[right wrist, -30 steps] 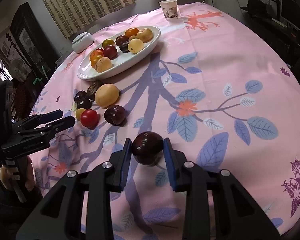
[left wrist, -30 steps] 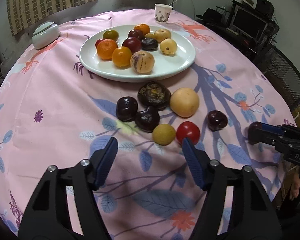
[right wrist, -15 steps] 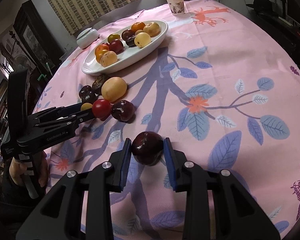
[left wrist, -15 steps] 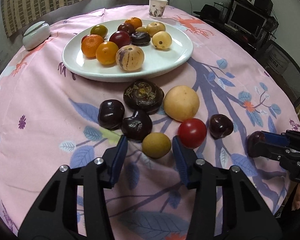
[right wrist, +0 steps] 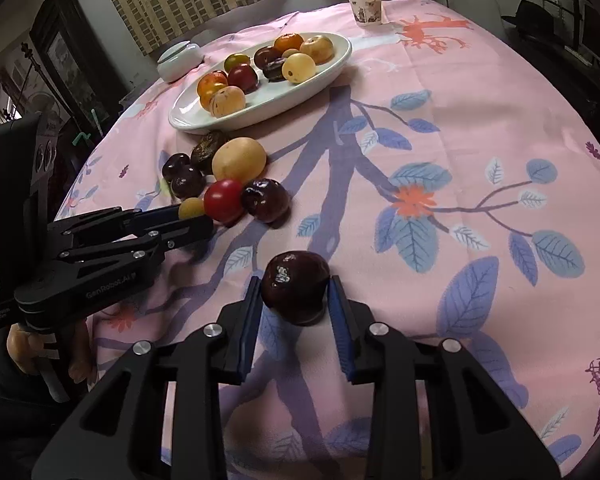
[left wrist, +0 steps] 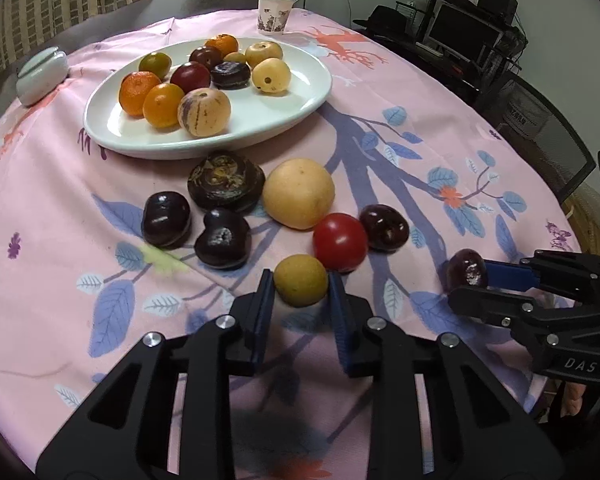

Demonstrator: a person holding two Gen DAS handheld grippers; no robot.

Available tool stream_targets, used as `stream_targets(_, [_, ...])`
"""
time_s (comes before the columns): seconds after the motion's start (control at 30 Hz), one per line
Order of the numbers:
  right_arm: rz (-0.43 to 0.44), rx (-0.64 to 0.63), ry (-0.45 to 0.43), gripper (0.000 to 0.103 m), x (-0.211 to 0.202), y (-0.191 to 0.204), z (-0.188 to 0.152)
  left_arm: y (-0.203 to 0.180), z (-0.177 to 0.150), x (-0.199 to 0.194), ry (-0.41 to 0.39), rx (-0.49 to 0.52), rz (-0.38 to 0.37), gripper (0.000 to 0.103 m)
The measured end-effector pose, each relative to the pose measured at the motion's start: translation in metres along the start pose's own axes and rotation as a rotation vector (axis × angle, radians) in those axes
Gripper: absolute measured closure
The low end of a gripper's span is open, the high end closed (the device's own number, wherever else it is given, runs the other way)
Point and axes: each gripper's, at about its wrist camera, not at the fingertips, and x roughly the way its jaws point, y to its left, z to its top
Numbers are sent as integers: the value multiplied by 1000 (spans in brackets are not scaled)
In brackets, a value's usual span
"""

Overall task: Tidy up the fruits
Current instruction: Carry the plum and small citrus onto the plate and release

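My left gripper [left wrist: 301, 292] has its jaws closed in around the small yellow-green fruit [left wrist: 300, 279], pads at its flanks or a hair off; I cannot tell whether it is clamped. It sits on the worktop [left wrist: 400, 92], touching the red tomato [left wrist: 340, 241]. My right gripper [right wrist: 293, 300] grips a dark plum [right wrist: 295, 286] low over the cloth. The white plate [left wrist: 300, 92] lies beyond the loose pile. My worry: lifting the left could nudge the tomato into the other plum [left wrist: 384, 221] and roll both. A round, smooth fruit pinched only at the fingertips may also squirt free.
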Motion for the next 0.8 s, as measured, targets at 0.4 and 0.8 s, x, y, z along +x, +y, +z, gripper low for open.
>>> stream_targets(0.4, [-13, -41, -25, 69, -8, 31, 14, 18, -12, -33, -66, -43, -47, 75])
stream_targets(0.8, [4, -91, -12, 69, 0, 56, 27, 47, -16, -63, -123, -92, -27, 75])
